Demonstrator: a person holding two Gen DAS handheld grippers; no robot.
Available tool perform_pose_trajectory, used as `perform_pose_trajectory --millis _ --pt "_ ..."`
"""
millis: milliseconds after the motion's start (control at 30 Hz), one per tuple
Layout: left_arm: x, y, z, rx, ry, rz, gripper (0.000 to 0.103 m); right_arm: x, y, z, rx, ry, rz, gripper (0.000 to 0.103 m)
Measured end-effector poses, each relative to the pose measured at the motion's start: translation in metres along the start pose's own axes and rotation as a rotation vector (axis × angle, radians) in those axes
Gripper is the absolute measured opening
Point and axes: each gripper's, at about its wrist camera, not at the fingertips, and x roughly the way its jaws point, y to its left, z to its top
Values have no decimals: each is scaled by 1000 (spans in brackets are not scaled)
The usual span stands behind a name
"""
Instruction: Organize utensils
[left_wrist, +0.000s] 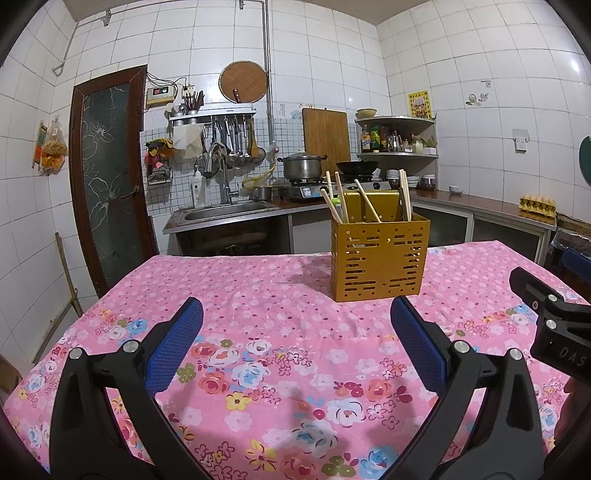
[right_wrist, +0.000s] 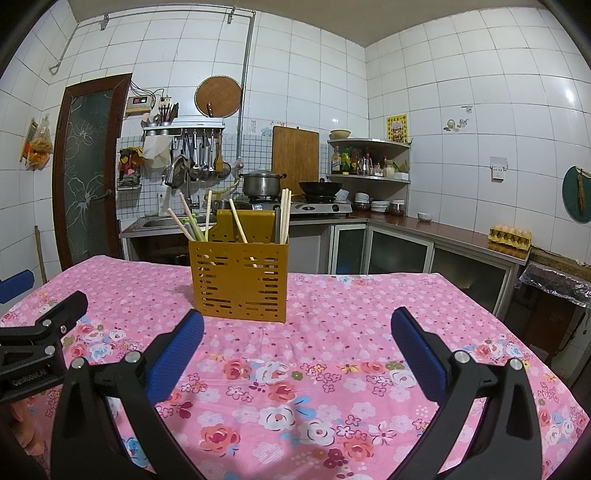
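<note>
White-tiled kitchen walls, a sink and a stove form the background; in front stands a desk (left_wrist: 258, 295) covered with a pink floral cloth. On it, towards the far side, sits a perforated yellow-brown utensil holder (left_wrist: 380, 258), upright, with several pale chopsticks (left_wrist: 367, 205) leaning at differing angles inside, some grouped at its left end, one slanting across the middle, and a pair standing at its right end; a small green-tipped item among the left group is too small to identify. No loose utensils are visible on the cloth. Left gripper (left_wrist: 295, 332) hovers above the near cloth with its blue-padded fingers (left_wrist: 177, 343) spread wide and holding nothing; the right gripper (right_wrist: 297, 339) is likewise released and empty, its fingers (right_wrist: 417, 350) apart. Each gripper appears at the edge of the other's view, so the two lie side by side, near each other and well short of the holder. Judged from this layout, the sorting is either largely finished or about to begin with the sticks in the holder. To handle a chopstick well, approach from above, close on its exposed upper part, lift along its lean so that the holder does not tip, and steady the holder with the free gripper.
</note>
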Motion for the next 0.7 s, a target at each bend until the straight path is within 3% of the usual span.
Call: perform_pose_trajectory --millis 700 --pt "1 6 -1 -8 5 2 98 -1 1 0 -1 -3 3 99"
